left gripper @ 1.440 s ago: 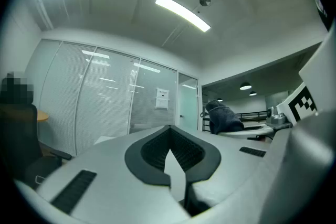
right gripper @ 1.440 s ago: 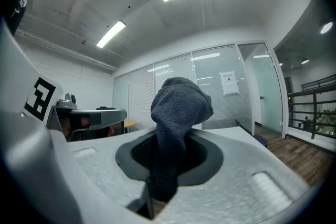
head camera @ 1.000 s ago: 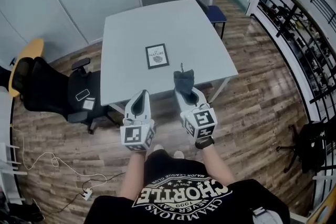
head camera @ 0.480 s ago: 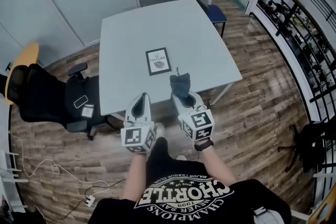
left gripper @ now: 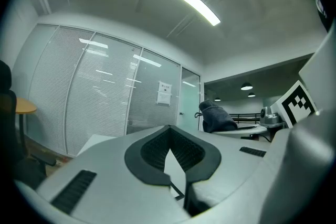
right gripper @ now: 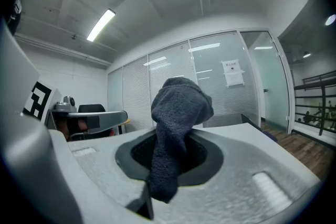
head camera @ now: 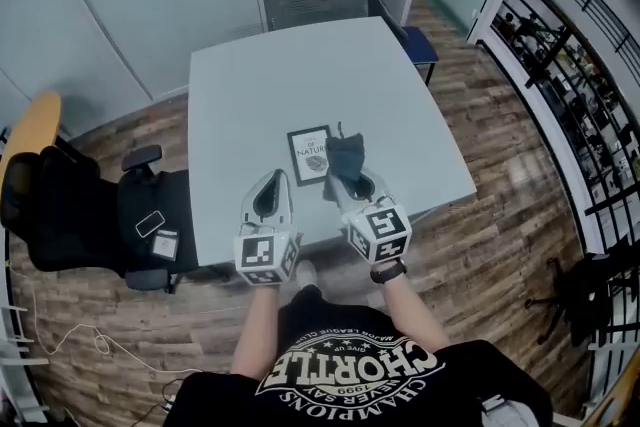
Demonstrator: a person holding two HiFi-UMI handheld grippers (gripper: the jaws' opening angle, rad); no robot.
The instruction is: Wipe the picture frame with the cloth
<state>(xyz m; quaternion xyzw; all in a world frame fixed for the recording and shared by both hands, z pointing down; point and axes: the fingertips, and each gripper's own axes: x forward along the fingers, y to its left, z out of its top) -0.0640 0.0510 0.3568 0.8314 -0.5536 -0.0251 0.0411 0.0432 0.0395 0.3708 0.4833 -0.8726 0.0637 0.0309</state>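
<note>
- Cloth (head camera: 346,158): plain dark charcoal grey, fuzzy nap.
- Picture frame (head camera: 310,153): black border around a white sheet with dark print.
- Table (head camera: 280,85): plain pale grey.
- Left gripper (head camera: 272,175) and right gripper (head camera: 345,178): light grey shells. The pads (left gripper: 181,152) are black with fine ribbing.
- Marker cubes (head camera: 266,257): white faces with black square patterns.
- Floor (head camera: 500,215): brown wood planks, grain visible.
- Office chair (head camera: 90,215): black.
- Far chair (head camera: 415,40): blue seat.
- Shirt (head camera: 350,385): black with white lettering.
</note>
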